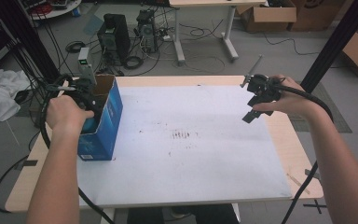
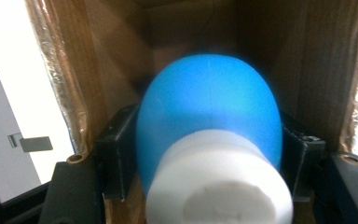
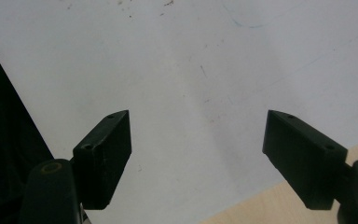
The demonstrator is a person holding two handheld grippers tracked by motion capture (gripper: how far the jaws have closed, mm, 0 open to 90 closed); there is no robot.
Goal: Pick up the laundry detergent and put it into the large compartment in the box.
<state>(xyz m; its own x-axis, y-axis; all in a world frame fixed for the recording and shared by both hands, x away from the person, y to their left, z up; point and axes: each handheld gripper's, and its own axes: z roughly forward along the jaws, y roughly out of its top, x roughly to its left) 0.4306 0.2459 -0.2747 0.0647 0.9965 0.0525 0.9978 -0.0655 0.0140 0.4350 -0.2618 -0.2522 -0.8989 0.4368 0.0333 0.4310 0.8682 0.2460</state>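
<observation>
high view looks down on a big white surface (image 1: 191, 140) with tan wood at its edges. it is bare in the middle but for some small dark marks, so there is lots of room to set things down.

at about nine o'clock on the surface stands a blue box (image 1: 103, 122), open at the top. its open top faces up so a hand can reach in from above.

the left hand (image 1: 67, 114) is at the box's open top, and the left gripper (image 2: 209, 154) goes down inside it. in the left gripper view the brown card walls of the box stand all around. the jaws are pressed on both sides of a blue ball-shaped thing (image 2: 209, 107) with a white round end (image 2: 219, 186). i think they squeeze the wide part so it will not slip. the thing is inside the box, at the nine o'clock side of the surface. i cannot tell if it rests on the box floor.

at about two o'clock the right hand (image 1: 286, 100) holds the right gripper (image 1: 254, 112) up over the surface. its jaws are wide apart with nothing in them. it looks like it waits out of the way.
</observation>
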